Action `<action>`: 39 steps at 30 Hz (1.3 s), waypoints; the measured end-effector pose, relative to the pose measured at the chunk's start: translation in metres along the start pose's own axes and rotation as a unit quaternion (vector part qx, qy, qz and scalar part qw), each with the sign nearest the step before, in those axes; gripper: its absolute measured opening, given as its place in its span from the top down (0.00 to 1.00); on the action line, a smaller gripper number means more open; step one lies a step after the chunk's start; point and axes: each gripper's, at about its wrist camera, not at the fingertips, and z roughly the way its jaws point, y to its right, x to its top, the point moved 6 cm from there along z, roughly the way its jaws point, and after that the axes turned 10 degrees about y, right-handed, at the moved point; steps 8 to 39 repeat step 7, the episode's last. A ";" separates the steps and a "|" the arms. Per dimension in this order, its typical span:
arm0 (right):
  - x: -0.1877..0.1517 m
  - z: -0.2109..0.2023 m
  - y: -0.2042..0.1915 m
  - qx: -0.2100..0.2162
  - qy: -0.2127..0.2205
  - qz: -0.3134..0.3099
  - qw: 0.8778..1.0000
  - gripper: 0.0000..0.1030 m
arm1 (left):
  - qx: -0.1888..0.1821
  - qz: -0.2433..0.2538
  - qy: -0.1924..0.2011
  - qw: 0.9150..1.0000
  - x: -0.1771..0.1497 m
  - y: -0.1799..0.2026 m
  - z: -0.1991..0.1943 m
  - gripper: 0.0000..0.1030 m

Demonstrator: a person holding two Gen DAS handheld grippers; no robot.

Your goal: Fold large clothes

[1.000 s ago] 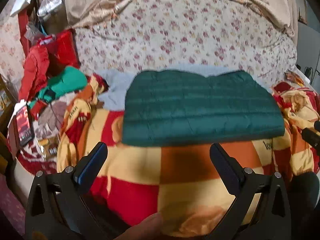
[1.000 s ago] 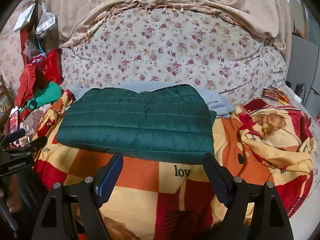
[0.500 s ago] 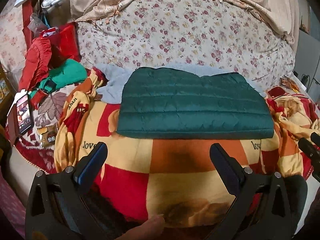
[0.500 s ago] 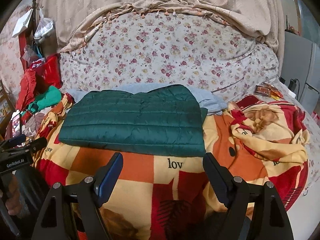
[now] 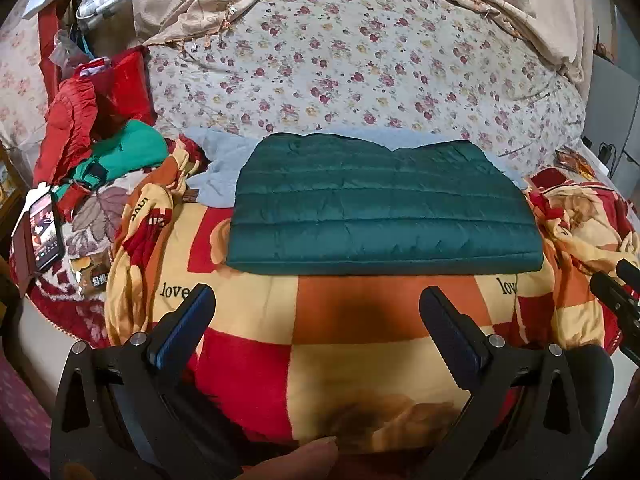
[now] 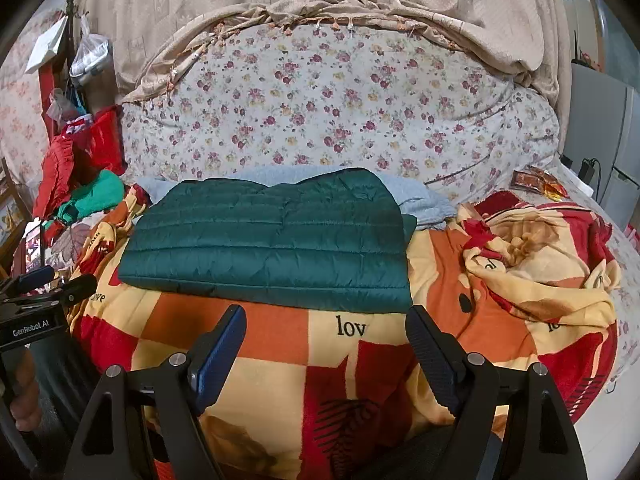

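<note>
A dark green quilted jacket (image 5: 380, 208) lies folded into a flat rectangle on the checked red, orange and yellow blanket (image 5: 360, 340); it also shows in the right wrist view (image 6: 272, 240). A light blue garment (image 5: 216, 160) lies under and behind it. My left gripper (image 5: 316, 308) is open and empty, in front of the jacket's near edge, apart from it. My right gripper (image 6: 324, 328) is open and empty, also short of the jacket. The right gripper's tip shows at the left view's right edge (image 5: 616, 292).
A floral quilt (image 6: 340, 100) is heaped behind the jacket. Red and green clothes (image 5: 92, 136) are piled at the left, with a phone (image 5: 44, 232) beside them. The blanket is bunched at the right (image 6: 540, 264). A grey cabinet (image 6: 600, 128) stands far right.
Both grippers have drawn back and up from the jacket, which now sits farther from the fingertips. The jacket has not moved. Both stay open.
</note>
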 end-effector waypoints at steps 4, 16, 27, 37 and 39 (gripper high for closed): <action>0.001 0.001 0.001 0.001 -0.001 0.000 1.000 0.23 | -0.010 -0.002 0.004 1.000 -0.001 0.002 -0.001 0.01; 0.001 0.000 0.001 0.000 0.001 -0.001 1.000 0.23 | -0.006 0.004 0.009 1.000 0.000 0.003 -0.002 0.01; 0.001 0.000 0.001 0.000 0.001 -0.001 1.000 0.23 | -0.006 0.004 0.009 1.000 0.000 0.003 -0.002 0.01; 0.001 0.000 0.001 0.000 0.001 -0.001 1.000 0.23 | -0.006 0.004 0.009 1.000 0.000 0.003 -0.002 0.01; 0.001 0.000 0.001 0.000 0.001 -0.001 1.000 0.23 | -0.006 0.004 0.009 1.000 0.000 0.003 -0.002 0.01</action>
